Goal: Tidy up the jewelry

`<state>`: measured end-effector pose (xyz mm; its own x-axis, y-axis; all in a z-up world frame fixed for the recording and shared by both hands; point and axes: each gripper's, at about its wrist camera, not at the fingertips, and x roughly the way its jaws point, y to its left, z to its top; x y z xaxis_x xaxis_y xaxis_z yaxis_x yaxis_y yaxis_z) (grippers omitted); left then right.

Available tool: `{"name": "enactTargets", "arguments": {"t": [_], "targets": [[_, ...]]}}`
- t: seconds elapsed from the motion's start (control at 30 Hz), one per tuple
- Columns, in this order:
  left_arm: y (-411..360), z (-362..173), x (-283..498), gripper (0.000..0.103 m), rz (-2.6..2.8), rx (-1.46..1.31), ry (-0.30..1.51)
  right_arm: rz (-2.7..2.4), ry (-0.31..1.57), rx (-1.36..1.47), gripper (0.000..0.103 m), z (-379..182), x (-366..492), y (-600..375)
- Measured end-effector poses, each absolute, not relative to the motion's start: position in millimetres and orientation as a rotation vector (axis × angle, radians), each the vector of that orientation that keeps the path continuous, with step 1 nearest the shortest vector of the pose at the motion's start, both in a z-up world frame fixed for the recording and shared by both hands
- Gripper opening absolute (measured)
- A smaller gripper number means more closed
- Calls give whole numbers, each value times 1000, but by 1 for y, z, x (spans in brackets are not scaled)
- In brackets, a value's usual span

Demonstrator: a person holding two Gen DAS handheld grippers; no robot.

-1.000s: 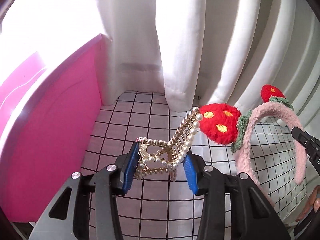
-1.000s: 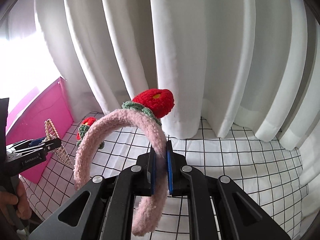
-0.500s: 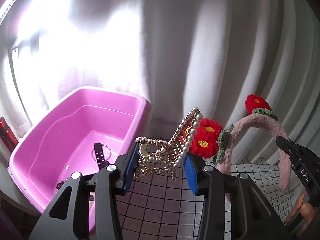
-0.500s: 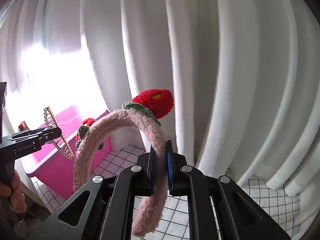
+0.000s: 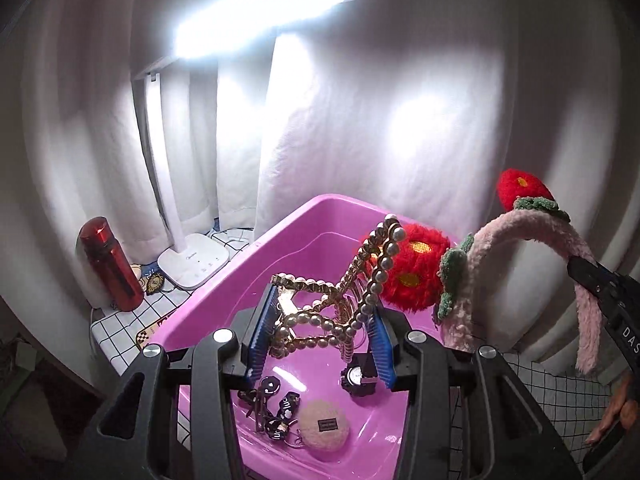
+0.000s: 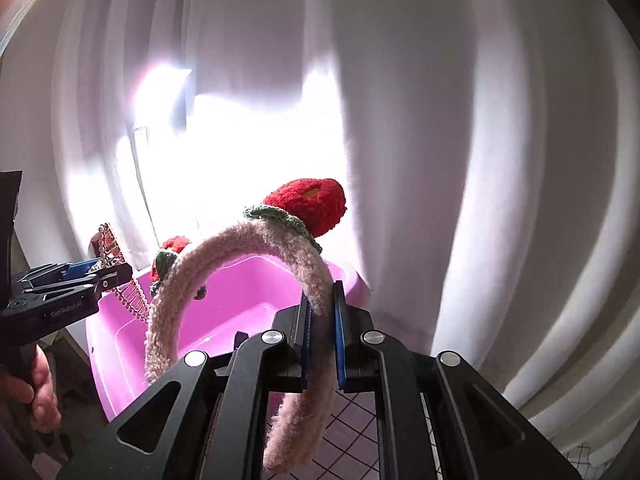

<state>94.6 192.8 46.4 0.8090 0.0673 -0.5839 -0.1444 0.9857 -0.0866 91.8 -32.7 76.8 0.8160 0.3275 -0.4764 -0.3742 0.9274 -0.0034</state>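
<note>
My left gripper (image 5: 318,334) is shut on a gold and pearl hair clip (image 5: 340,292) and holds it above the pink tub (image 5: 248,256). My right gripper (image 6: 322,334) is shut on a fuzzy pink headband (image 6: 240,248) with red strawberries (image 6: 306,206), held up beside the tub (image 6: 256,292). The headband (image 5: 532,232) shows at the right of the left wrist view, the left gripper (image 6: 100,276) with the clip (image 6: 128,296) at the left of the right wrist view. In the tub lie a black watch (image 5: 356,378), black key tags (image 5: 276,404) and a beige puff (image 5: 324,426).
A red bottle (image 5: 110,266) and a white desk lamp (image 5: 192,258) stand on the checked cloth (image 5: 120,320) left of the tub. White curtains (image 6: 460,160) hang behind. A wire grid surface (image 5: 560,400) lies at the lower right.
Both grippers have risen and swung left with their items. The tub's inside and the lamp have come into the left wrist view, and the clip now hangs over the tub.
</note>
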Motion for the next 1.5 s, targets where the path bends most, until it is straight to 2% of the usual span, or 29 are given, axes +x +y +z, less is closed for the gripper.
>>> {"name": "enactTargets", "arguments": {"t": [0.37,0.47,0.5,0.53,0.57,0.6,0.63,1.5], "targets": [[232,-1,121,43,200,-185,767,416,665,-208,10,35,164,49],[234,-5,124,44,219,-197,792,415,697,-219,13,26,172,59],[236,-6,124,47,225,-199,792,419,710,-222,22,25,175,61],[237,-5,124,60,232,-197,786,416,724,-226,46,24,176,63],[238,-2,123,81,242,-194,772,407,723,-227,56,24,177,65],[239,2,121,89,255,-190,753,402,707,-222,65,26,176,64],[239,7,119,94,263,-187,732,393,690,-220,68,28,175,64],[242,24,111,97,340,-165,777,388,658,-188,68,44,132,49]]}}
